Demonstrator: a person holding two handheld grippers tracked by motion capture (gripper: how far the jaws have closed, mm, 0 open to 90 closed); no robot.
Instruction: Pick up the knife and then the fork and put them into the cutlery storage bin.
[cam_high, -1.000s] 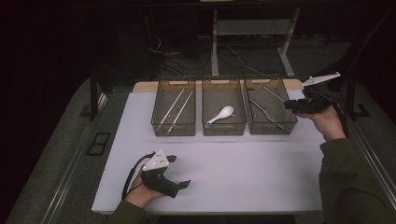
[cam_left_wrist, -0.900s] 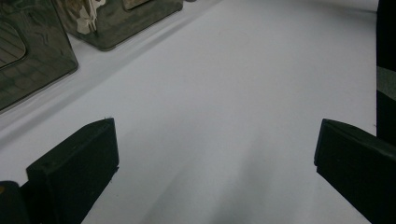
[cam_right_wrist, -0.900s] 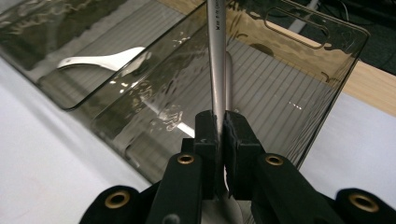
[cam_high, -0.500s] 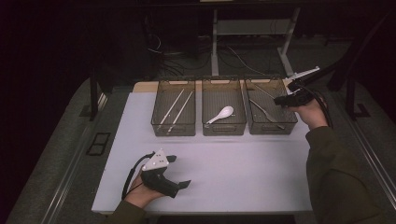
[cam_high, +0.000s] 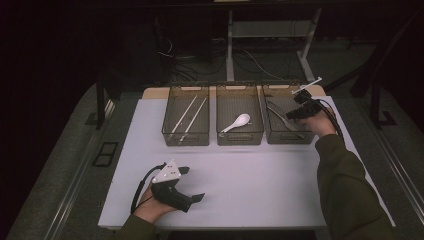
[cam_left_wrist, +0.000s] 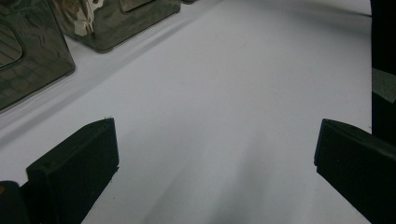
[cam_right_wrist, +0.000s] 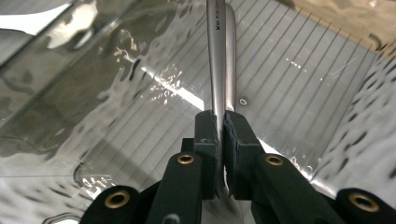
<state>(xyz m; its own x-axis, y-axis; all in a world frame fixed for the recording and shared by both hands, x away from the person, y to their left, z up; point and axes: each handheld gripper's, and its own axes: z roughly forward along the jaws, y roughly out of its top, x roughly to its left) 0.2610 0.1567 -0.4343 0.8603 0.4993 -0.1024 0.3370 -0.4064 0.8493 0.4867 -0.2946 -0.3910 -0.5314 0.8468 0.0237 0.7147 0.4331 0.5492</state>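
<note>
right gripper (cam_high: 299, 111) has moved in from the desk's (cam_high: 260, 175) right edge to over the right bin (cam_high: 280, 137) | jaws pinch a metal utensil handle (cam_right_wrist: 217, 56) above the bin floor | likely about to release | left gripper (cam_high: 192, 184) rests on desk, jaws wide

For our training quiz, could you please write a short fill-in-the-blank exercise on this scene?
1. The white spoon lies in the ___ bin of the three.
2. The right tool is shut on a ___ utensil.
3. The left tool rests on the white table with its jaws ___.
4. The chopsticks lie in the ___ bin.

Missing words: middle; metal; open; left
</note>
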